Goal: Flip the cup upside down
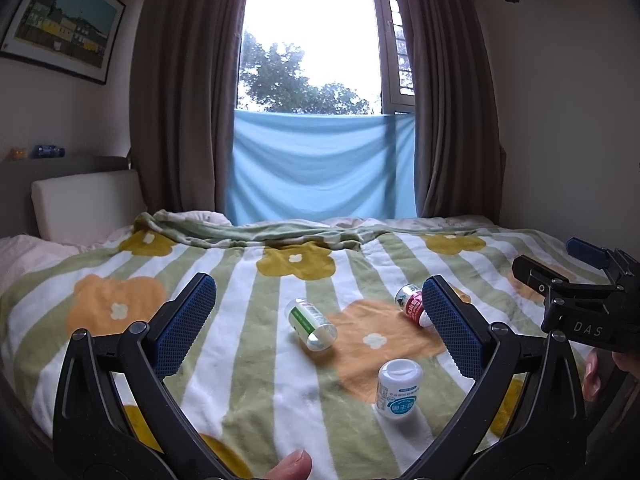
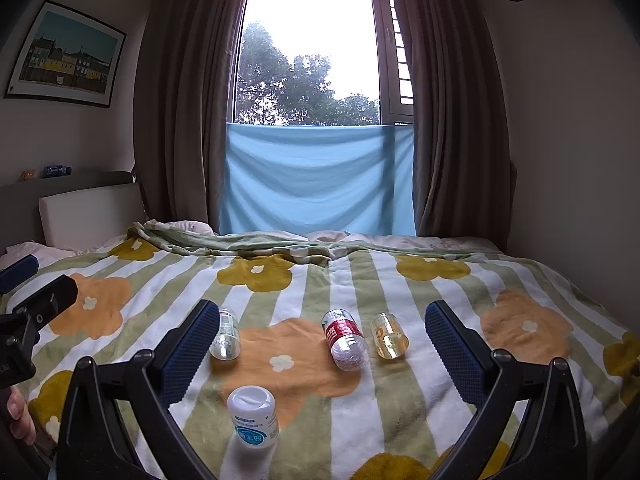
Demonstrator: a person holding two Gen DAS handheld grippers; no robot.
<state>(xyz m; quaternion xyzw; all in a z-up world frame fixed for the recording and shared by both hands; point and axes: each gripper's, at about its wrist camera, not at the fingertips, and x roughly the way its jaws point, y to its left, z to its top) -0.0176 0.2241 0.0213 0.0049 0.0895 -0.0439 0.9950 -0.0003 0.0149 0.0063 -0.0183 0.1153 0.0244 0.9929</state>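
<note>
Several small bottle-like cups lie on a flowered blanket (image 2: 280, 280). A white one with a blue label (image 2: 253, 416) stands base up, nearest me; it also shows in the left wrist view (image 1: 399, 390). A green-labelled clear one (image 1: 311, 323) lies on its side, partly behind my right gripper's left finger (image 2: 228, 338). A red-labelled one (image 2: 346, 340) lies on its side, partly hidden in the left view (image 1: 410, 303). An amber one (image 2: 389, 336) lies beside it. My left gripper (image 1: 318, 328) and right gripper (image 2: 320, 344) are both open, empty, above the blanket.
The bed runs to a window with brown curtains (image 2: 452, 120) and a blue cloth (image 2: 316, 176). A white headboard cushion (image 2: 88, 216) sits at the left. The right gripper's body (image 1: 580, 300) shows at the right edge of the left view.
</note>
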